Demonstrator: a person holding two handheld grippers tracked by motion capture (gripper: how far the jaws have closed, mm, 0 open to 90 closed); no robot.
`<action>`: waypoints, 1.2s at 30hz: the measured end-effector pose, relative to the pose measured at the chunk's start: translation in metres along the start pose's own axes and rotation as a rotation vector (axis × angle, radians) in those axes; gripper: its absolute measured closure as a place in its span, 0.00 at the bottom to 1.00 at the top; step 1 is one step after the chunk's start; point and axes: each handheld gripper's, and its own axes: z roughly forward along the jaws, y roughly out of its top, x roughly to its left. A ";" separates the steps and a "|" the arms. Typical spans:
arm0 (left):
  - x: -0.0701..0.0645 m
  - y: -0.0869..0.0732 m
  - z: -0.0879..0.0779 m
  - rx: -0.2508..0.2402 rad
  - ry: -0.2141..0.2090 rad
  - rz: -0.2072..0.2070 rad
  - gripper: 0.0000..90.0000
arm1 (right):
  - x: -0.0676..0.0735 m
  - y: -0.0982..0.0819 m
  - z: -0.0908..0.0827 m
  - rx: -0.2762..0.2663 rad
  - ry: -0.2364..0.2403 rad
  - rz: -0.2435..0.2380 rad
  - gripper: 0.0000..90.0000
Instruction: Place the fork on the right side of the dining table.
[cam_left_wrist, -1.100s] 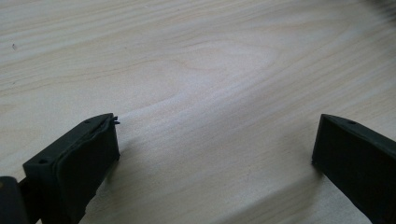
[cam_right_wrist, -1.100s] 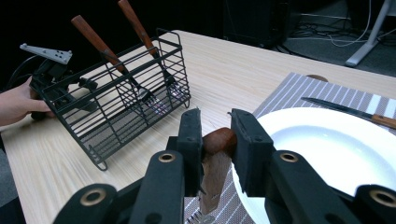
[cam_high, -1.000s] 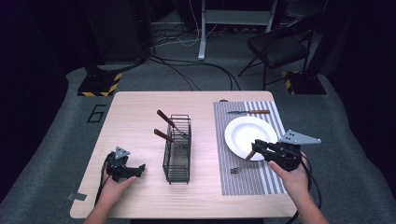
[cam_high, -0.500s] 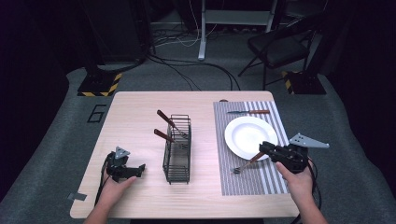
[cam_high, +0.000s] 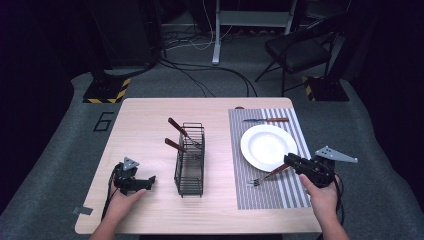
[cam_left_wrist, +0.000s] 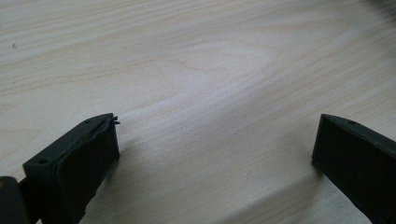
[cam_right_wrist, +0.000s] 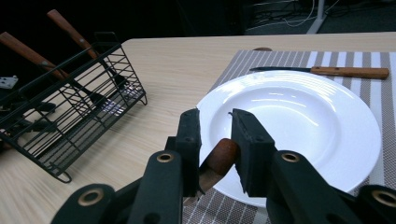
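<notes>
My right gripper (cam_high: 291, 161) is shut on the brown wooden handle of a fork (cam_high: 267, 176). The fork's tines point left and rest low over the striped placemat (cam_high: 250, 197), just in front of the white plate (cam_high: 267, 130). In the right gripper view the handle (cam_right_wrist: 220, 156) sits pinched between the two jaws of the right gripper (cam_right_wrist: 215, 116), with the plate (cam_right_wrist: 327, 135) right behind. My left gripper (cam_high: 145, 182) lies on the bare wood at the near left, open; its left gripper view shows the left gripper (cam_left_wrist: 215, 140) with nothing between the jaws.
A black wire rack (cam_high: 190, 160) stands mid-table with two wooden-handled utensils (cam_high: 176, 126) sticking out of it. A wooden-handled knife (cam_high: 267, 120) lies on the placemat beyond the plate. The table's near edge runs close under both hands.
The right gripper has shifted a little to the right and lower with the fork handle in it. The left gripper has stayed put.
</notes>
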 end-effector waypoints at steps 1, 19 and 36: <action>0.000 0.000 0.000 -0.001 0.000 -0.001 0.00 | -0.001 -0.001 0.000 0.000 -0.003 0.002 0.81; 0.000 0.000 0.000 0.000 0.000 -0.001 0.00 | -0.019 -0.020 -0.001 0.003 -0.061 0.084 0.79; 0.000 0.000 0.000 0.000 0.000 -0.001 0.00 | -0.034 -0.034 0.000 0.013 -0.094 0.151 0.79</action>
